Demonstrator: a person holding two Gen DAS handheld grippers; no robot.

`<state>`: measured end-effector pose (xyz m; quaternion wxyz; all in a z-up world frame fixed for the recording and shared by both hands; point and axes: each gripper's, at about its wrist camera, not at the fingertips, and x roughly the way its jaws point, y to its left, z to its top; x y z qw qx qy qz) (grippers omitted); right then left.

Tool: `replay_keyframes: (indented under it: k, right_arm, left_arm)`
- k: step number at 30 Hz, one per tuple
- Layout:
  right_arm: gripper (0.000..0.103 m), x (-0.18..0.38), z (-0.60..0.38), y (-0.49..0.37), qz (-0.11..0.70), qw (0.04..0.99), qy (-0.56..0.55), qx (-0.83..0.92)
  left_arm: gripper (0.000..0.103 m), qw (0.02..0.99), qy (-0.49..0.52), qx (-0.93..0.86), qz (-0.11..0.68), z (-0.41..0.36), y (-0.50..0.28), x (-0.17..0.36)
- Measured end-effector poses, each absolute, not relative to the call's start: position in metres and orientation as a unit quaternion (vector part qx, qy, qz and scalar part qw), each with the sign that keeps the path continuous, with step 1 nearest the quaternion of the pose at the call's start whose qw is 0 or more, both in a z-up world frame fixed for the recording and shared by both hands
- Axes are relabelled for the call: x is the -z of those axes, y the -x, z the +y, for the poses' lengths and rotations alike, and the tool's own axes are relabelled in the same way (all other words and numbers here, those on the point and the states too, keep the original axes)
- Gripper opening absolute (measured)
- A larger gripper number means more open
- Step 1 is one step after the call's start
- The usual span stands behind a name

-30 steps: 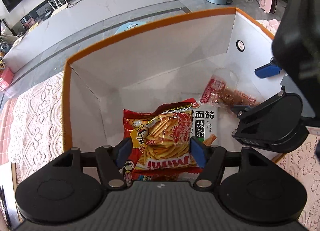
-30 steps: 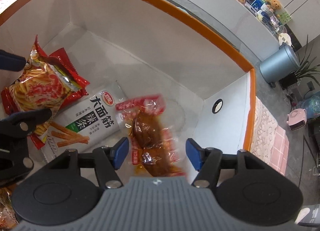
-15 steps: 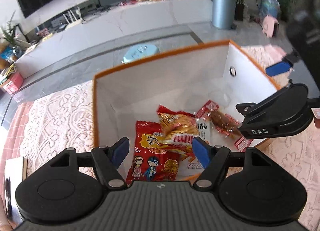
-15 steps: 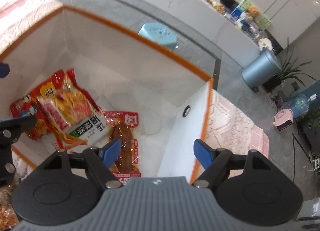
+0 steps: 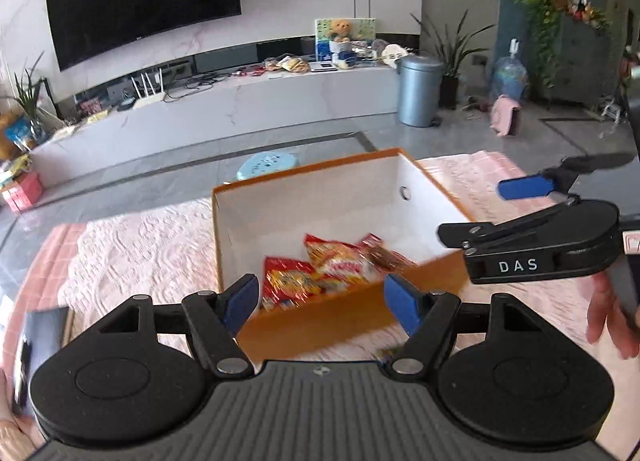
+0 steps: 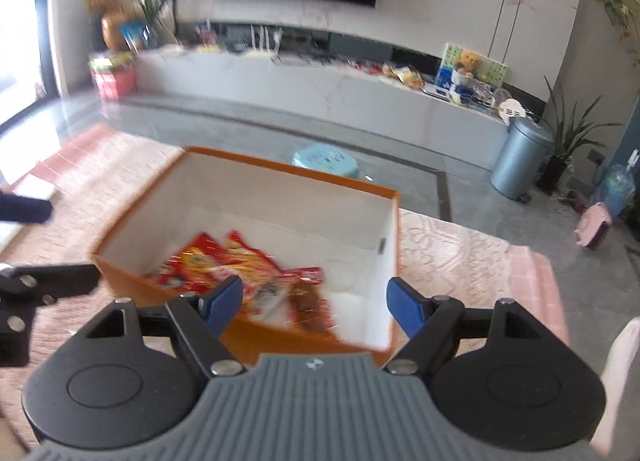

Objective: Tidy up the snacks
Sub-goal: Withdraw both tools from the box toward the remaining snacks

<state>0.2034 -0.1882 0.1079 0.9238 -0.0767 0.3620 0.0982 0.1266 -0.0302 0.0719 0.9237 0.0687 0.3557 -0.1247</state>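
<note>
Ahead of and below the left gripper (image 5: 320, 303), in its own wrist view, sits the orange-rimmed white cardboard box (image 5: 308, 201) on the pink lace tablecloth (image 5: 132, 249); the blue pads stand wide apart with nothing between them, and they have just been opening. The red crinkly snack packets (image 5: 320, 269) lie on the box floor just beyond the fingertips, heaped toward the near wall. The right gripper (image 5: 520, 185) shows to the right of the fingers, over the box's right edge. In the right wrist view, the right gripper (image 6: 314, 303) is likewise spread wide and empty, its jaws having just been opening, and the box (image 6: 288, 177) lies ahead and below with its long axis running away to the left. The snack packets (image 6: 224, 265) gather left of the midline, and a brown sausage-like packet (image 6: 308, 307) lies nearest, between the fingers. Both hands seem equally near the box; any loose snack to fetch is not visible.
</note>
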Motion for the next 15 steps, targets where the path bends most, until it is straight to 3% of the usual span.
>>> replay_keyframes:
  k: [15]
  right_arm:
    - [0.077,-0.058,-0.198,-0.073,0.339,0.937,-0.010,-0.081]
  left_arm:
    - [0.084,0.912,-0.008,0.165,0.375,0.017,-0.048,-0.030]
